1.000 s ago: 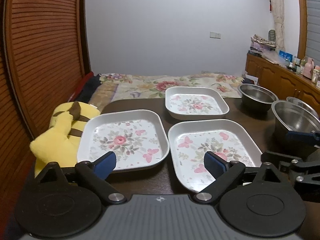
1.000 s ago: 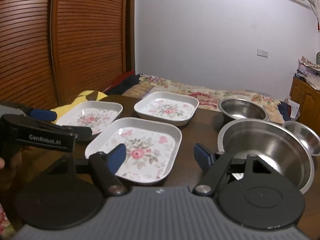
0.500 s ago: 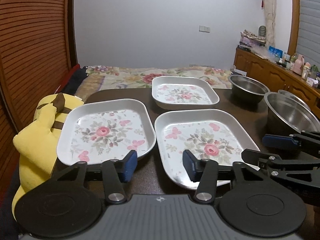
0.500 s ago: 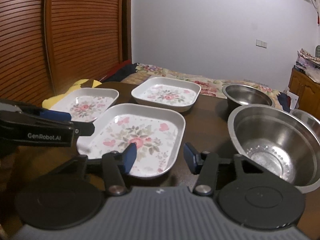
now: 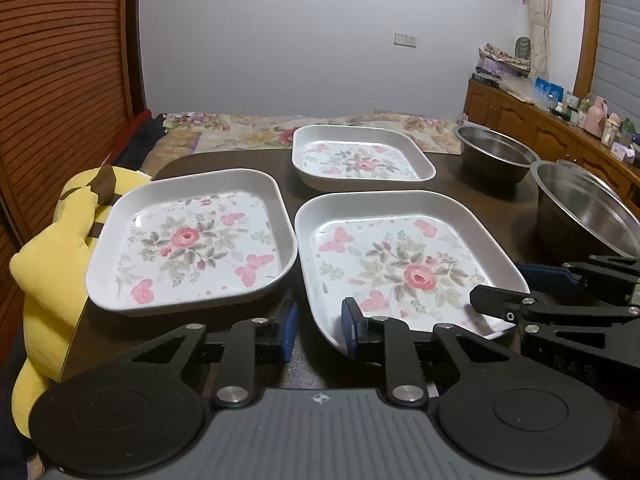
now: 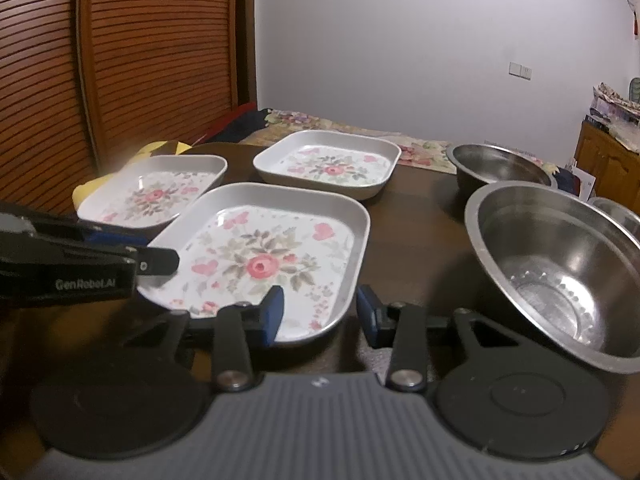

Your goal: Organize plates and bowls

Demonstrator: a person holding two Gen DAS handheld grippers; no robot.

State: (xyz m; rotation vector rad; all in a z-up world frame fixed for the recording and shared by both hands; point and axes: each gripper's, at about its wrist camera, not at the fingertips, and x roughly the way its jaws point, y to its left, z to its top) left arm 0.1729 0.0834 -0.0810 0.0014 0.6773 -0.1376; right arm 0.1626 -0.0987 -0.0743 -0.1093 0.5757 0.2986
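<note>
Three white square plates with a rose print lie on a dark brown table: a left plate (image 5: 192, 240), a near middle plate (image 5: 404, 264) and a far plate (image 5: 360, 158). They also show in the right wrist view: left (image 6: 154, 192), middle (image 6: 264, 256), far (image 6: 330, 164). Steel bowls stand at the right: a large one (image 6: 560, 264), a smaller one (image 6: 500, 168) behind it. My left gripper (image 5: 318, 330) is partly open at the middle plate's near left corner, holding nothing. My right gripper (image 6: 320, 312) is open around that plate's near right corner, without contact that I can tell.
A yellow plush toy (image 5: 52, 248) lies at the table's left edge. A bed with a floral cover (image 5: 280, 132) is behind the table. A wooden slatted wall (image 6: 120, 60) is at the left, a wooden cabinet (image 5: 560, 132) at the right.
Both grippers' jaws have narrowed. Both have moved closer to the near middle plate, the left one shifting right toward its corner.
</note>
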